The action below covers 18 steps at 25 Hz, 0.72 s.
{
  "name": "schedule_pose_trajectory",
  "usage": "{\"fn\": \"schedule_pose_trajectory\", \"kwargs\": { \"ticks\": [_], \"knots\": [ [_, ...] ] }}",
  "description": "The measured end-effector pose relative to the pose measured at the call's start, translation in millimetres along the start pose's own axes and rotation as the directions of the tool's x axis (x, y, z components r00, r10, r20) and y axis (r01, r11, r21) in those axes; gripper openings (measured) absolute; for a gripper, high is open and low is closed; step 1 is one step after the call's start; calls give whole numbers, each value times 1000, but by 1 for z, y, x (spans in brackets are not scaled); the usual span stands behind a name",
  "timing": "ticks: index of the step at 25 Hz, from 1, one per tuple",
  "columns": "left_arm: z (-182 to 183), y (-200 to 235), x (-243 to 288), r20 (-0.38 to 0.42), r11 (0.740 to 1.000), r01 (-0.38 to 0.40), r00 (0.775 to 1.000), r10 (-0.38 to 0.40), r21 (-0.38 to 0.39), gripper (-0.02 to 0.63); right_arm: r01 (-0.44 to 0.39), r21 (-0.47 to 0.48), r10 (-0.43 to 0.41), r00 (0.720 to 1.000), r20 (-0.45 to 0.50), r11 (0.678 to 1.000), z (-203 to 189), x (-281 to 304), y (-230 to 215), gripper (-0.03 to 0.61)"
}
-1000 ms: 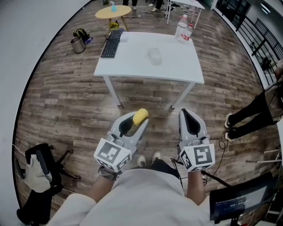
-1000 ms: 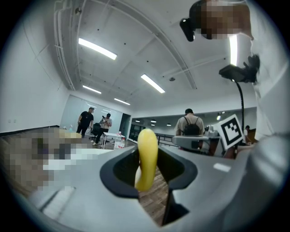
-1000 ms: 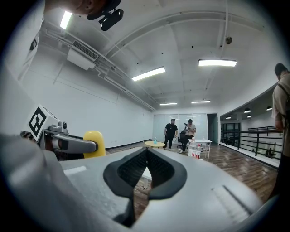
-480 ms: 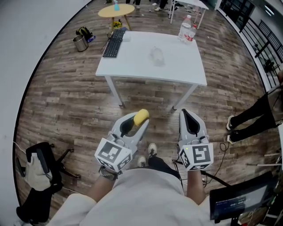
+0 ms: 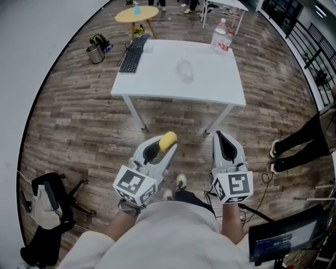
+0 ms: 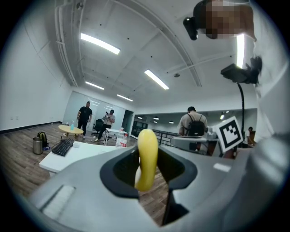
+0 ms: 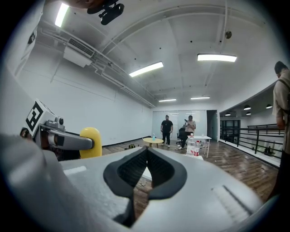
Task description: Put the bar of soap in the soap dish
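Note:
A yellow bar of soap [image 5: 167, 141] is clamped upright in my left gripper [image 5: 161, 148], held at waist height over the wooden floor. In the left gripper view the soap [image 6: 147, 156] stands between the jaws. My right gripper [image 5: 223, 137] hangs beside it, shut and empty, its pads [image 7: 136, 170] meeting. A clear soap dish [image 5: 185, 69] sits mid-top on the white table [image 5: 157, 89], well ahead of both grippers.
A black keyboard [image 5: 130, 53] lies at the table's left end and water bottles [image 5: 219, 37] stand at its far right corner. A metal bin [image 5: 95, 52] and round yellow table [image 5: 136, 13] are beyond. A chair with a bag [image 5: 44, 202] is left; a bystander's legs [image 5: 304, 142] right.
The person has taken a small step toward the table, one shoe coming forward. Both grippers keep their pose and the soap stays in the left one.

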State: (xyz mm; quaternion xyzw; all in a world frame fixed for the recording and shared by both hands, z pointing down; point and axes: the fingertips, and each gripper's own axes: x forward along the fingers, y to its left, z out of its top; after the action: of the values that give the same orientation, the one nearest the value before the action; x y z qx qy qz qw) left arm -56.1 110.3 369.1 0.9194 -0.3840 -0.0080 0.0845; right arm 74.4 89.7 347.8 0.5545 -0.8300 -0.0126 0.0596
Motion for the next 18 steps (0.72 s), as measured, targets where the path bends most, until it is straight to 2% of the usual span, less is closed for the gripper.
{"fn": "schedule_pose_trajectory", "kwargs": {
  "ticks": [18],
  "knots": [
    [3,10,51,-12,1000,-19,1000,19,5,132,-58,23,58,998,11,998,-4,42,-32,2]
  ]
}}
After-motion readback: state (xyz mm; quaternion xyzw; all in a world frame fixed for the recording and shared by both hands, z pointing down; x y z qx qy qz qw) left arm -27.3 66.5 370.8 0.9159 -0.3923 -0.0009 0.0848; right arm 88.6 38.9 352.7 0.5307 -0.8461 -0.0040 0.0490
